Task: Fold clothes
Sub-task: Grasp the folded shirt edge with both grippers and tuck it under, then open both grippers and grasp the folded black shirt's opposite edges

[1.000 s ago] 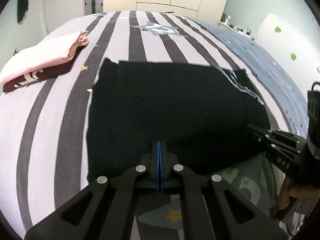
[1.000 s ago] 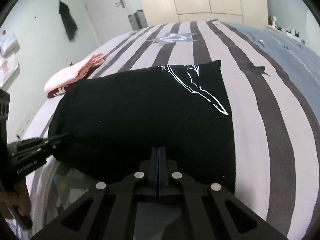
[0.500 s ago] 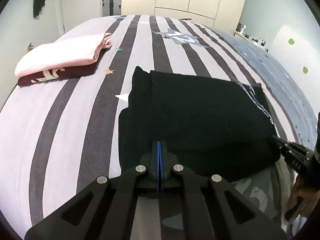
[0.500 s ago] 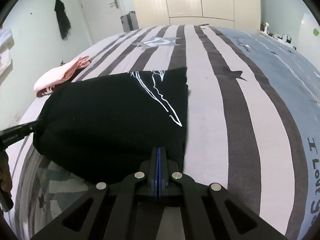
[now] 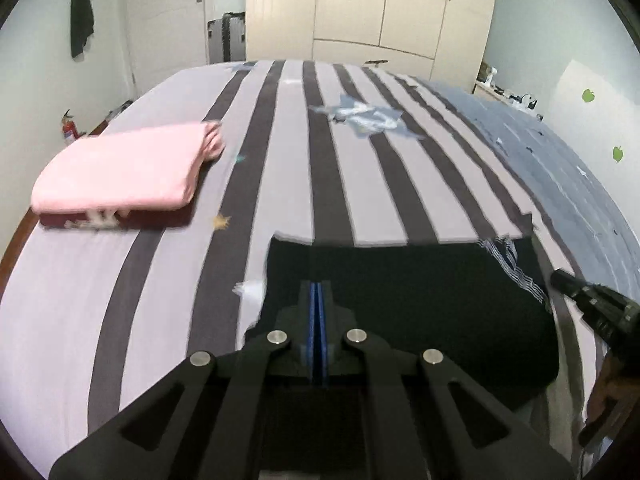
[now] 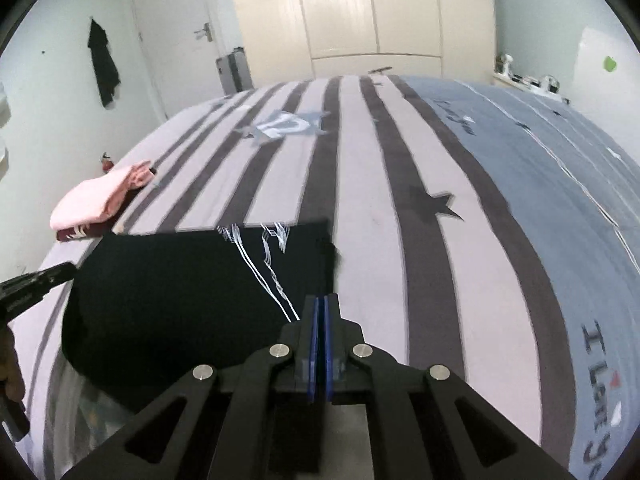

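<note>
Black shirt [image 5: 420,300]: lying folded into a rectangle on the near part of the bed, its white line print [image 6: 260,264] showing toward the person's right end; both near corners are being pinched, likely so the whole piece can be carried or turned as one without the fold opening.
Left gripper [image 5: 318,332]: jaws pressed together on the shirt's near left edge, blue pads nearly meeting, holding cloth between them.
Right gripper [image 6: 321,344]: likewise clamped on the near right corner; the pictures are blurred there, so how much cloth is between the pads is hard to say.
Grip logic: one gripper at each end is keeping the near edge taut and level, which should stop the layers sliding.
Pink stack [image 5: 120,172]: a folded pink garment sitting on a dark red one [image 5: 108,220], well apart to the left, seemingly the pile for finished pieces.
Bed cover [image 5: 344,184]: grey and pale stripes with star patches, giving a flat bed for folding.
Wardrobe [image 6: 360,12]: cream doors standing beyond the far end of the bed.
Likely step: shirt looks nearly done, ready to join the stack.
</note>
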